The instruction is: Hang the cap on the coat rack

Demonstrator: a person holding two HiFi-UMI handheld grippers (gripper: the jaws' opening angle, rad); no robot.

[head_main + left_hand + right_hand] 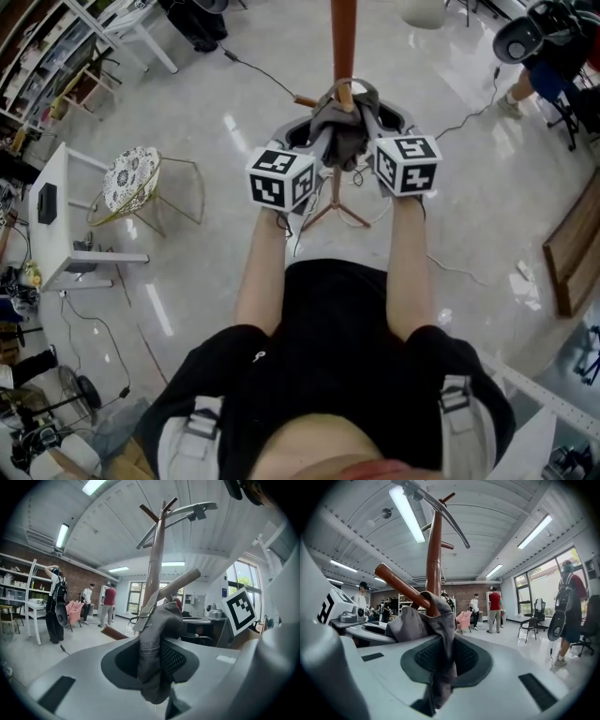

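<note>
The grey cap (342, 129) is bunched against the brown coat rack pole (343, 37), between my two grippers. My left gripper (317, 142) is shut on a fold of the cap (154, 644), whose fabric reaches up to a slanting peg (180, 582) beside the pole (156, 559). Gripping the cap's other side is my right gripper (371, 129), also shut. In the right gripper view the cap (429, 620) drapes over a brown peg (398, 584) where it meets the pole (433, 550), and cloth hangs down between the jaws.
The rack's splayed feet (336, 212) stand on the glossy floor just ahead of the person. A round patterned chair (131, 178) and a white table (58, 220) are at the left. Cables cross the floor. Wooden panels (572, 248) lean at the right. Several people stand far off.
</note>
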